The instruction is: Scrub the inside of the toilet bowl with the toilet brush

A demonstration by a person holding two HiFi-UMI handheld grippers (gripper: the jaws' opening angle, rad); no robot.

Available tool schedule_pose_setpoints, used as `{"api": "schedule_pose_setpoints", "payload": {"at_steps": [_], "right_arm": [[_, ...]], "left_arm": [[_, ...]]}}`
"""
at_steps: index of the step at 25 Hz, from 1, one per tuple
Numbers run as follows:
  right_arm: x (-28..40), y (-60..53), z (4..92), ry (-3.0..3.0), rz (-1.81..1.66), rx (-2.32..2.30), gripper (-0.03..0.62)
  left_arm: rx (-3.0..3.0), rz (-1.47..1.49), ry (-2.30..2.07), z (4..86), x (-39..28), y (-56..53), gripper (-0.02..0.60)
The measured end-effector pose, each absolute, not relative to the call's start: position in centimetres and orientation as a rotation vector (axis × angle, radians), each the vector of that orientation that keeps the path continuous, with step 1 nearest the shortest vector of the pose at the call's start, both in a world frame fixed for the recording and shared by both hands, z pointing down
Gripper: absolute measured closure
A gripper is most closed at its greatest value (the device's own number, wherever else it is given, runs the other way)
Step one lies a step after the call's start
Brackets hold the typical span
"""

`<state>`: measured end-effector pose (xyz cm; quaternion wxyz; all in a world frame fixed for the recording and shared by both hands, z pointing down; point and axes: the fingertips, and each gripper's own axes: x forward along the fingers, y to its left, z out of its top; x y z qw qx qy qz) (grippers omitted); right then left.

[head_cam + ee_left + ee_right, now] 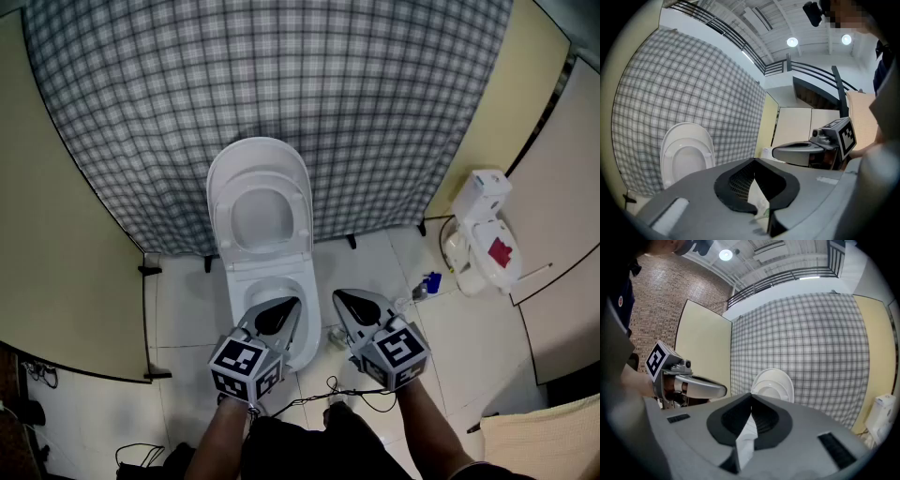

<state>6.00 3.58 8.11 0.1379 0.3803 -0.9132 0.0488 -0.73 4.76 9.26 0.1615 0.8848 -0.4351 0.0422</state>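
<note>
The left gripper [754, 159] has its jaws closed tip to tip, with nothing caught in the oval gap behind the tips; the right gripper [751, 397] is closed the same way and also holds nothing. Both point slightly downward, side by side and apart from each other.

In the head view the left jaws hang over the near rim of the toilet bowl [240, 292], hiding part of its opening; the right jaws sit off the bowl's right side, above the tiled floor [187, 309]. The raised seat and lid [258, 202] stand upright beyond the bowl, against a checked cloth [281, 84] that covers the back wall.

A small pale thing [335, 336] stands on the floor between the toilet's base and the right gripper; it may be the brush's holder, but it is too small to tell. A white unit [483, 234] with a red patch sits well off to the right; the person's forearms are cut off at the bottom edge.
</note>
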Motion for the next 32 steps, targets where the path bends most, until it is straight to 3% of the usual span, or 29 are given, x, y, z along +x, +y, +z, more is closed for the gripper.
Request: {"api": "schedule_pose_setpoints", "payload": {"at_steps": [10, 26, 29, 32], "right_arm": [[12.2, 0.5, 17.1, -2.511, 0.260, 1.149, 0.580], [21.7, 0.2, 46.1, -2.126, 0.423, 1.056, 0.572], [23.8, 0.0, 50.9, -2.048, 0.448, 1.037, 0.560], [25.0, -0.9, 55.1, -1.986, 0.460, 1.005, 0.493]], "left_arm": [[2.510, 0.202, -1.184, 17.2, 2.9, 1.6, 0.581], [2.311, 0.340, -1.081, 41.2, 9.6, 2.7, 0.581], [2.291, 0.355, -1.051, 44.0, 10.8, 2.7, 0.581], [2.282, 0.358, -1.057, 46.2, 11.2, 1.9, 0.581]]}}
